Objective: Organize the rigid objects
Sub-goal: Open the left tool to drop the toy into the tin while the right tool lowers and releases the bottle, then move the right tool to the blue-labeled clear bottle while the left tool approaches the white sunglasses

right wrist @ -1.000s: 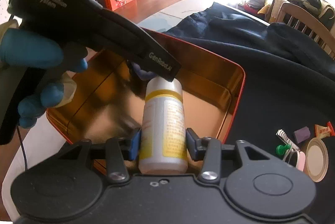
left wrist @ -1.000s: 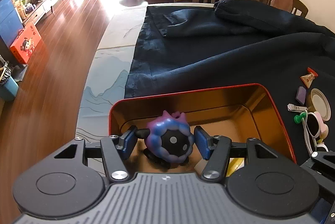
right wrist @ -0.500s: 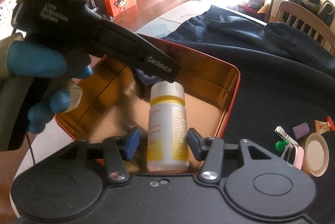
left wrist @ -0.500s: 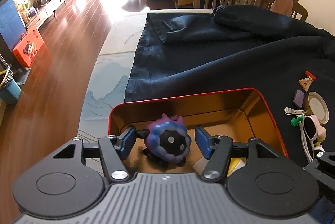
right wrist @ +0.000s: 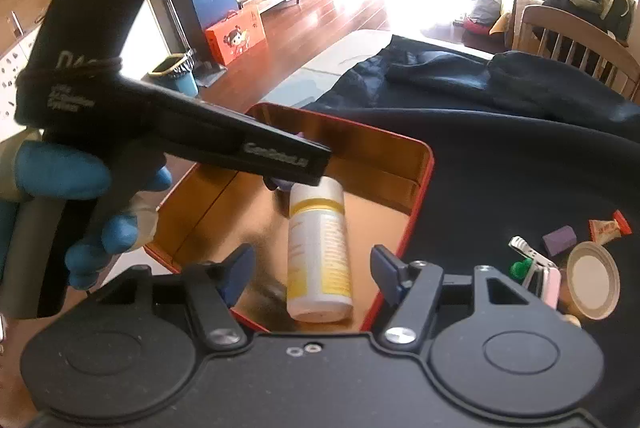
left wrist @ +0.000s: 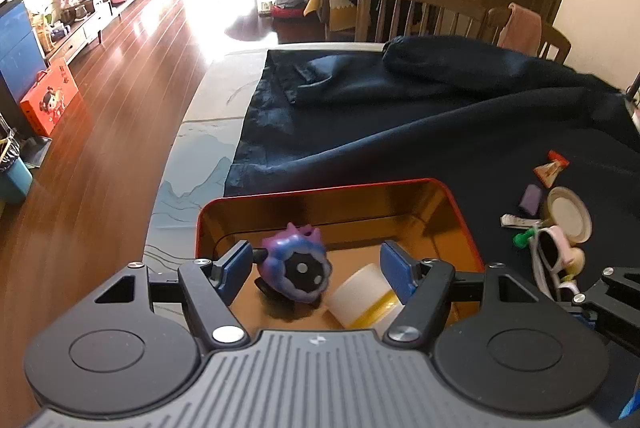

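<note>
A red tin with a gold inside (left wrist: 460, 212) (right wrist: 416, 220) sits on the dark cloth. In it lie a purple round toy (left wrist: 296, 268) and a white bottle with yellow bands (right wrist: 318, 248) (left wrist: 366, 296). My left gripper (left wrist: 318, 270) hangs above the tin, its jaws opening; the toy sits between the blue pads (left wrist: 236, 266) without touching them. My right gripper (right wrist: 312, 270) is above the tin too, jaws opening; the bottle lies between its pads (right wrist: 386, 270) with gaps on both sides. A gloved hand (right wrist: 60, 172) holds the left tool in the right wrist view.
Small items lie right of the tin: a purple block (right wrist: 560, 240), a snack packet (right wrist: 608, 226), a round lid (right wrist: 592, 286), a green pin (left wrist: 522, 239), a metal clip (right wrist: 528, 252) and pink sunglasses (left wrist: 554, 260). Bunched dark cloth (left wrist: 460, 108) covers the table beyond; wooden chairs (left wrist: 420, 8) stand behind.
Both grippers have widened and lifted away. The right pads have let go of the bottle, which now lies in the tin. The toy has stayed in the tin.
</note>
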Demonstrator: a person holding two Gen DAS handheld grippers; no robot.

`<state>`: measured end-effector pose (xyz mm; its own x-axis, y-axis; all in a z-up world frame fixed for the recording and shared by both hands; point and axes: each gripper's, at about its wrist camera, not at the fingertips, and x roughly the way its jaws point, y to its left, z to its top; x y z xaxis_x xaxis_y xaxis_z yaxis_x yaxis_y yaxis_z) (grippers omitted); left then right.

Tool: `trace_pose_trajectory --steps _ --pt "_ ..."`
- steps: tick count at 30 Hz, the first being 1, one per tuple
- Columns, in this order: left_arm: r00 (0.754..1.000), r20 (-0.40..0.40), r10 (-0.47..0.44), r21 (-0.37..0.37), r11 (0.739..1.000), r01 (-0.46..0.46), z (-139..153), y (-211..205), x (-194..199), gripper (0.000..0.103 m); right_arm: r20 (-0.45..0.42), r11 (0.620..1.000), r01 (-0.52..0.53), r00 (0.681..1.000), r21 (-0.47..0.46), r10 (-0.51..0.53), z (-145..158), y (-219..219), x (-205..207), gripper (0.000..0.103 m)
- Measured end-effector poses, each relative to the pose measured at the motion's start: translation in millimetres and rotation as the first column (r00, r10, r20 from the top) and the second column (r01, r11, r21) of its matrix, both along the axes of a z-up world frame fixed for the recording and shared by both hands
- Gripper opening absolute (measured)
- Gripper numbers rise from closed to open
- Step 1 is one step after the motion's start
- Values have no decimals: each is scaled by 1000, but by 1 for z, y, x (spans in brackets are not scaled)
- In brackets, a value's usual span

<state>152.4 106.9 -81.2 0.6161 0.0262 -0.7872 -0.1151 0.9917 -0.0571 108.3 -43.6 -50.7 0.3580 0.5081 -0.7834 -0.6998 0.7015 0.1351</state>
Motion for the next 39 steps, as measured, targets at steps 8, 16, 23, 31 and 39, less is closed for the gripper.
trace_pose_trajectory --steps 8,16,23,31,39 --pt "998 55 0 -12 1000 1 22 -16 -16 74 -1 998 28 1000 63 -28 16 -33 -1 75" --pt "994 108 1 -7 1000 0 40 -41 -32 81 -4 991 64 998 115 -64 23 -70 -3 93" --pt "991 135 -9 18 1000 6 48 -68 -46 82 23 982 75 997 173 -80 31 -106 -5 103" --pt "988 151 -12 26 1000 8 52 -102 -58 82 19 977 111 993 185 -116 32 -152 0 103" --pt "989 146 -24 8 1000 23 49 -136 -62 82 17 977 128 991 169 -133 27 -198 7 103"
